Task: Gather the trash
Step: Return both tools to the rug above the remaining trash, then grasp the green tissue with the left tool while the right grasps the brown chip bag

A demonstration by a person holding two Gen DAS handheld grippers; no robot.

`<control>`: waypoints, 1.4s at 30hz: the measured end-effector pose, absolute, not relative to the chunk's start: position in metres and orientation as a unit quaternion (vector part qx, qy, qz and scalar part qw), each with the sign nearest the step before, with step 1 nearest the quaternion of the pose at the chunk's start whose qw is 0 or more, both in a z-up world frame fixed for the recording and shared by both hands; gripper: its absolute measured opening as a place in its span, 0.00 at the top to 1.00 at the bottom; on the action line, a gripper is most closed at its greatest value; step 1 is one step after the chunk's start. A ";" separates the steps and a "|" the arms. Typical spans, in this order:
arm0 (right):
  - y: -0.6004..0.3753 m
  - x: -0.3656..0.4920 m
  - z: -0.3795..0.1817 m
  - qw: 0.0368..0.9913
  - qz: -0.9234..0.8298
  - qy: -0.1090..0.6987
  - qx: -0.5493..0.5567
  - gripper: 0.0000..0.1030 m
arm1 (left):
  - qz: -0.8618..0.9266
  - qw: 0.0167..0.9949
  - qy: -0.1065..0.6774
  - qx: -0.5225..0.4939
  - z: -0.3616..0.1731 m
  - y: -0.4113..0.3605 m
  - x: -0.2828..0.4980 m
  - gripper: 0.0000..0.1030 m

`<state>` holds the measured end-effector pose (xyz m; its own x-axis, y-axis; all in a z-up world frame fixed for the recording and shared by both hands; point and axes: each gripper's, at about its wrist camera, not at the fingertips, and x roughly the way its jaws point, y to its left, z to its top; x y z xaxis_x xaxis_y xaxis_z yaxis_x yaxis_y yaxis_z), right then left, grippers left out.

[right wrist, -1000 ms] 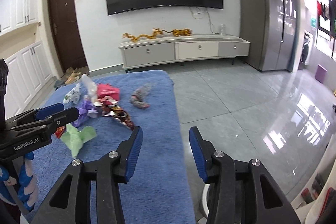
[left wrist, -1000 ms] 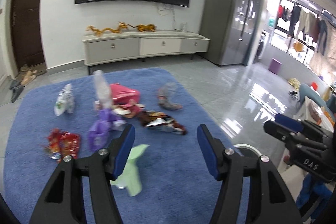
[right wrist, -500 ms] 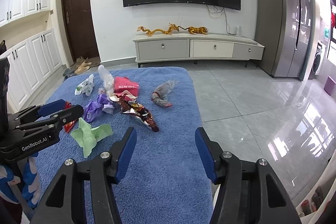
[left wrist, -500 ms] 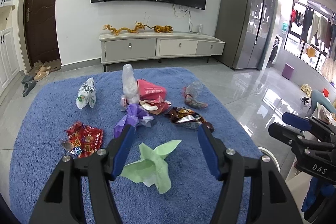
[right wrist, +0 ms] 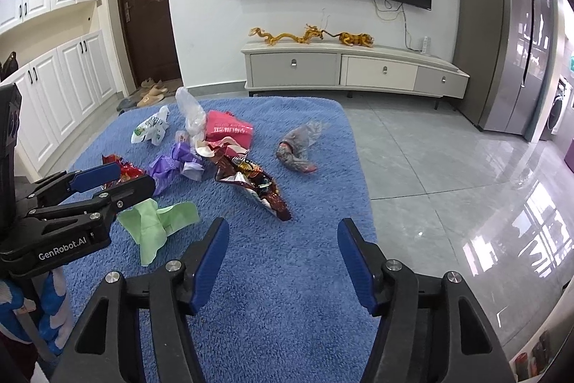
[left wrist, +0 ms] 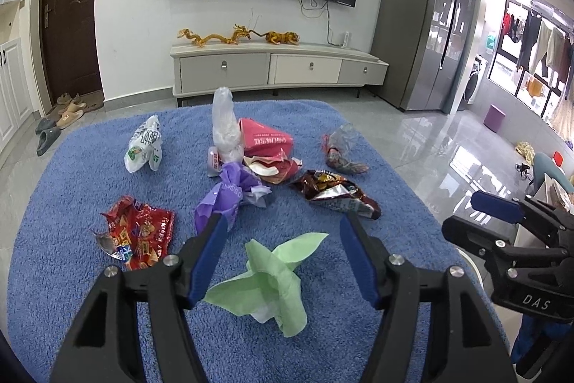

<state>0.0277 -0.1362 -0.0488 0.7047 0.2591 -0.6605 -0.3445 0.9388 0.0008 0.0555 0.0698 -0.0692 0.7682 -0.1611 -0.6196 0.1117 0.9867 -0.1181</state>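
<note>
Eight scattered wrappers [left wrist: 138, 234], one rug [left wrist: 64, 189]

Both wrist cameras look forward and downward between their own jaws, close above the blue rug [left wrist: 71, 174]. Both views share the scattered trash, the TV wall and each other's gripper.

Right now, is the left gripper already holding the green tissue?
No, the left gripper is open with nothing between its pads, and the green tissue lies loose on the blue rug below it.
</note>
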 end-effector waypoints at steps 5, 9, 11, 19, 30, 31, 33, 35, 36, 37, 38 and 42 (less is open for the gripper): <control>-0.127 0.037 -0.058 0.914 0.177 0.358 -0.069 0.37 | -0.080 0.935 0.343 -0.042 -0.082 0.075 0.062 0.34; -0.119 0.048 -0.066 0.908 0.186 0.366 -0.079 0.35 | -0.088 0.929 0.356 -0.047 -0.094 0.078 0.068 0.34; -0.114 0.055 -0.070 0.905 0.192 0.370 -0.084 0.34 | -0.089 0.927 0.362 -0.047 -0.099 0.079 0.071 0.34; -0.096 0.087 -0.086 0.892 0.214 0.385 -0.099 0.34 | -0.095 0.915 0.388 -0.047 -0.120 0.080 0.082 0.34; -0.084 0.131 -0.107 0.880 0.227 0.407 -0.089 0.34 | -0.098 0.906 0.409 -0.046 -0.130 0.078 0.090 0.35; -0.084 0.133 -0.109 0.878 0.231 0.409 -0.088 0.34 | -0.098 0.907 0.408 -0.044 -0.130 0.077 0.089 0.36; -0.084 0.133 -0.110 0.877 0.234 0.409 -0.087 0.41 | -0.099 0.907 0.407 -0.041 -0.130 0.075 0.089 0.43; -0.084 0.131 -0.111 0.877 0.237 0.409 -0.086 0.57 | -0.100 0.907 0.407 -0.039 -0.130 0.074 0.088 0.51; -0.083 0.130 -0.110 0.878 0.239 0.407 -0.086 0.63 | -0.101 0.907 0.406 -0.038 -0.130 0.073 0.088 0.56; -0.084 0.127 -0.109 0.879 0.241 0.403 -0.085 0.70 | -0.102 0.908 0.406 -0.037 -0.129 0.072 0.087 0.58; -0.086 0.125 -0.109 0.879 0.242 0.402 -0.085 0.72 | -0.104 0.909 0.403 -0.036 -0.128 0.071 0.085 0.61; -0.090 0.111 -0.104 0.883 0.242 0.393 -0.084 0.79 | -0.101 0.913 0.394 -0.036 -0.124 0.069 0.079 0.65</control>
<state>0.1112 -0.0902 -0.1038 0.5733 0.3619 -0.7351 -0.4944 0.8682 0.0418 0.0788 0.0694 -0.1243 0.6690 -0.2118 -0.7125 0.1553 0.9772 -0.1446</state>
